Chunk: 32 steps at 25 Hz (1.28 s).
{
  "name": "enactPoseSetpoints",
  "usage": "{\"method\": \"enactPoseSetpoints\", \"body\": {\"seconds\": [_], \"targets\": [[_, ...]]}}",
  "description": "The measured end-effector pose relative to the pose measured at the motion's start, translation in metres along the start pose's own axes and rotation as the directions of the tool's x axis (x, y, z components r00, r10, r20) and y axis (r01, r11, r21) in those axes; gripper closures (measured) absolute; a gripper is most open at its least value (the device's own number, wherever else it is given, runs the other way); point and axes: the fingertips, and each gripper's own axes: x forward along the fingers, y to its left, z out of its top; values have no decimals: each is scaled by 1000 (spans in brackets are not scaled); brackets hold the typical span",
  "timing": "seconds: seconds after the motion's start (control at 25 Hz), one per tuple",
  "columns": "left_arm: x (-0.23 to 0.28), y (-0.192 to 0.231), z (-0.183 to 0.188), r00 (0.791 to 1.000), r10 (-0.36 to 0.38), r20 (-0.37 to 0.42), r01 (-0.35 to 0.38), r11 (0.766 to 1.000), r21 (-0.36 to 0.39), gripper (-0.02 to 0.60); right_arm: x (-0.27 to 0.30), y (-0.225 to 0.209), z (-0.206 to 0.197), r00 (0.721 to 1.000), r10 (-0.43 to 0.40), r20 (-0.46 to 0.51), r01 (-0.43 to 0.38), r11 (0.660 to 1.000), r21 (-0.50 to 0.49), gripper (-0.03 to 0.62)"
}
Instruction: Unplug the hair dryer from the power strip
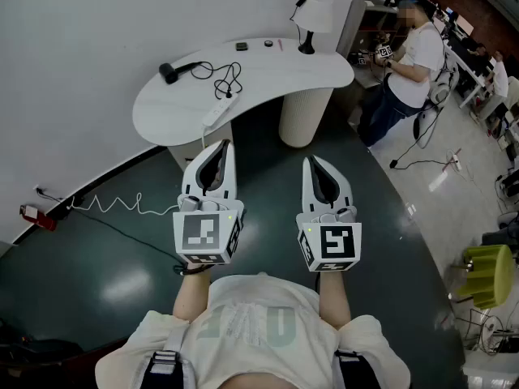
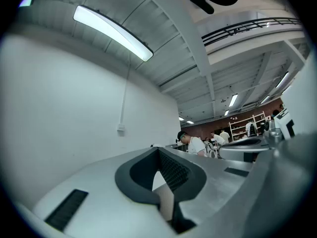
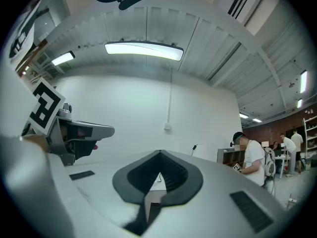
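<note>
While the left gripper (image 1: 220,146) and right gripper (image 1: 313,162) hang clenched and empty, the hair dryer (image 1: 169,72) lies at eleven o'clock on the table (image 1: 276,75), where yanking its cord (image 1: 229,78) might drag the power strip (image 1: 215,113) off.

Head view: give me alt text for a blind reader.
The left tongs and right tongs, both shut and empty, point side by side toward a white curved table. On it lies a black hair dryer, its cord running to a white power strip at the front edge.
</note>
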Motion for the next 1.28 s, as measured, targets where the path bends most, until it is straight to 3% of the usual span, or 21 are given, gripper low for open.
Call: {"method": "enactPoseSetpoints", "body": {"seconds": [0.52,0.84,1.08,1.28], "targets": [[-1,16,-8,999,33,-17,-33,999,0,578,9,3,-10,999,25,-21,-25,1000,0,590],[6,30,-18,998,48,-36,-48,999,3,578,20,4,-27,998,53,-44,-50,997,66,589],[37,41,-37,999,29,-36,-29,1000,7,578,52,2,-47,996,59,-70,-58,998,10,589],[102,72,-51,1000,12,-9,-12,1000,7,578,121,-13,-52,998,58,-37,-58,998,0,589]]}}
